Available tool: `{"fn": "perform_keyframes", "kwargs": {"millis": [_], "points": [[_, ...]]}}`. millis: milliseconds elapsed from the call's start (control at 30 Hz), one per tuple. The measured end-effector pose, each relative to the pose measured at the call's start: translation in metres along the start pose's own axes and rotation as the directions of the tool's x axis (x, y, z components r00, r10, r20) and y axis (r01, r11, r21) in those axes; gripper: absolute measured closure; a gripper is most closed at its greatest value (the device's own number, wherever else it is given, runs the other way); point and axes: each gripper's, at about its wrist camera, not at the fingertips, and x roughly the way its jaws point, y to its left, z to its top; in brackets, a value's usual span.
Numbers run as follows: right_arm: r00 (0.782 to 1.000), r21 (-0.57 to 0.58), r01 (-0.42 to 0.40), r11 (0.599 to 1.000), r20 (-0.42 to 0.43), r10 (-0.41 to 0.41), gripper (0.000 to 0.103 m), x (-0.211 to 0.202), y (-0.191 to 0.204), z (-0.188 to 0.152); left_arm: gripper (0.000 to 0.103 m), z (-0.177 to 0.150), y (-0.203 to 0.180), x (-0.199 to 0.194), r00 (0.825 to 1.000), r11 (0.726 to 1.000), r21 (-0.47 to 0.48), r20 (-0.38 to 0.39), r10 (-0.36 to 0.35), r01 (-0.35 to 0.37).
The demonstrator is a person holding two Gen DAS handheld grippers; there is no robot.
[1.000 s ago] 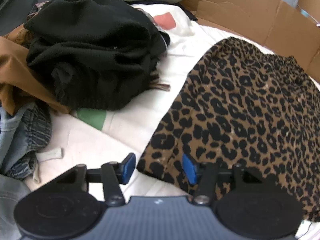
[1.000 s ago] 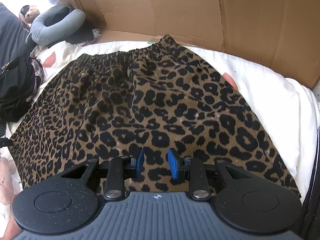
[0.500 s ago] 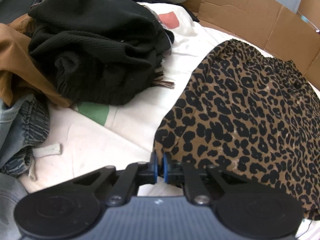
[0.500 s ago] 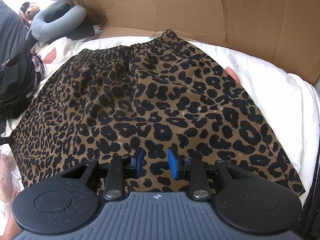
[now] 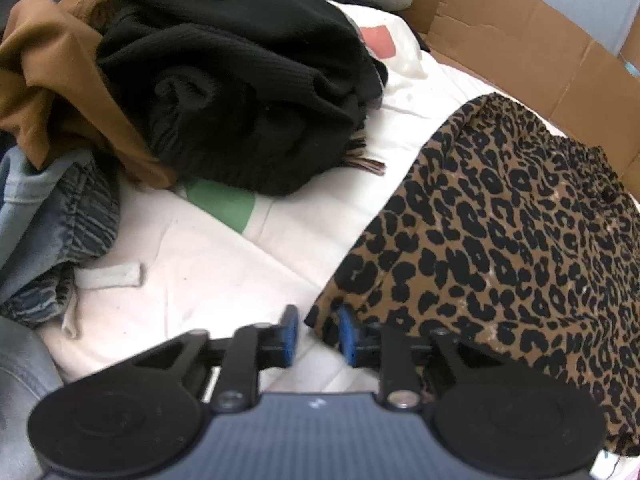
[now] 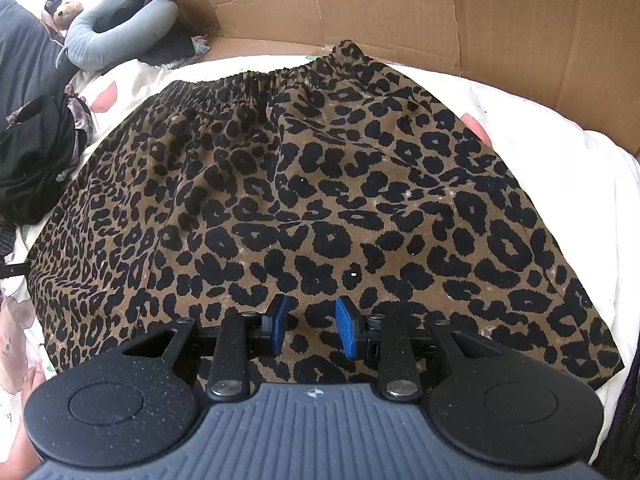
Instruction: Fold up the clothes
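Leopard-print skirt [image 6: 320, 184] lay spread flat on the white bed sheet [image 5: 208, 272], its elastic waistband toward the cardboard wall [image 6: 400, 8]. The left claw [image 5: 314, 334] had just been opening, its blue pads apart around the skirt's near corner without pressing it. The right claw [image 6: 313, 326] hung apart above the hem. A black knit pile [image 5: 240, 80] sat beside the skirt
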Motion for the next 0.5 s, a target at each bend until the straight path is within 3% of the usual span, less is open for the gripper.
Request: {"fn": "perform_keyframes", "kwargs": {"millis": [67,233,500], "points": [[1.000,-0.003,-0.001,1.000,-0.001,0.001,0.070,0.000,0.001,0.000,0.065,-0.001,0.003,0.001,1.000,1.000,-0.015,0.005,-0.018,0.019],[1.000,-0.008,-0.005,1.000,-0.010,0.005,0.070,0.002,0.003,0.000,0.060,-0.002,0.006,0.004,0.999,0.999,-0.015,0.024,-0.030,0.030],[1.000,-0.027,-0.014,1.000,-0.023,0.013,0.070,0.005,0.010,0.000,0.063,-0.002,0.019,0.010,0.992,0.990,-0.069,0.046,-0.121,0.124]]}}
